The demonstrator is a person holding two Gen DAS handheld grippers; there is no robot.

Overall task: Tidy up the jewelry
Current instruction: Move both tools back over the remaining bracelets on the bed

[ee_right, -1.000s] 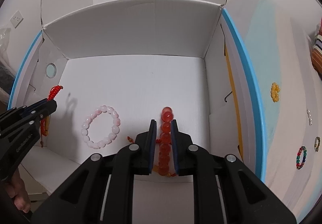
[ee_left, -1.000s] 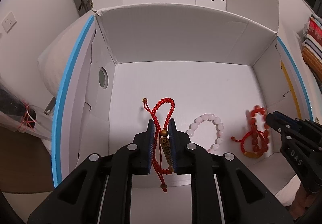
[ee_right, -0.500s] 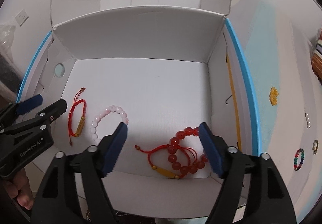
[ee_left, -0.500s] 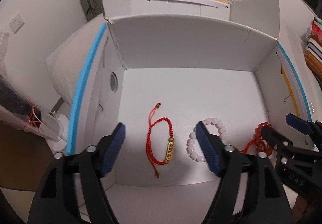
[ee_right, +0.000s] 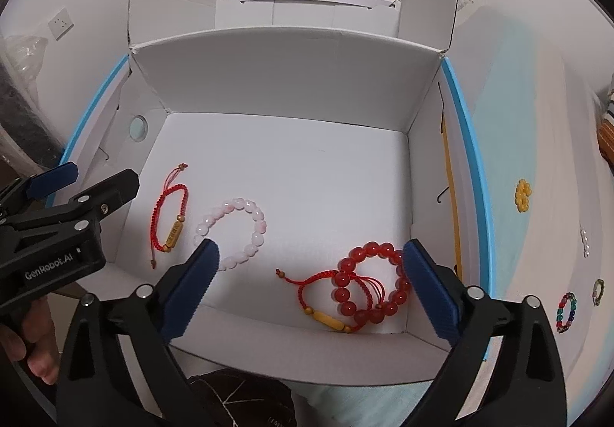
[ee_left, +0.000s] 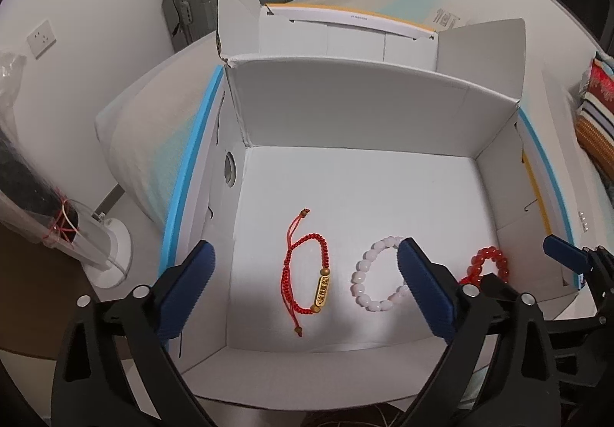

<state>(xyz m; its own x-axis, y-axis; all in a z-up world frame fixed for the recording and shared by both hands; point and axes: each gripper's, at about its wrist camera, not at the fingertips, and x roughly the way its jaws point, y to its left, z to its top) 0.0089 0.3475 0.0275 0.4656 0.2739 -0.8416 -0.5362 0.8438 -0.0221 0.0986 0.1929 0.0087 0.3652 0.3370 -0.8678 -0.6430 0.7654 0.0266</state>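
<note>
Both claws are opening with nothing between the jaws: the left claw point(ee_left: 305, 296) above the red cord bracelet point(ee_left: 307, 275), the right claw point(ee_right: 309, 287) above the red bead bracelet point(ee_right: 370, 283), both lying in the white box point(ee_right: 288, 81). The loose yellow bead bracelet point(ee_right: 523, 195) lies outside on the bed, to the right, nearer the right claw.

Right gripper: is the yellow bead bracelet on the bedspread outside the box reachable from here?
Probably yes. The yellow bead bracelet lies in the open beyond the box's right wall, nothing on it. The right gripper, jaws opening and holding nothing, hangs over the box, so it must clear that wall first.
</note>
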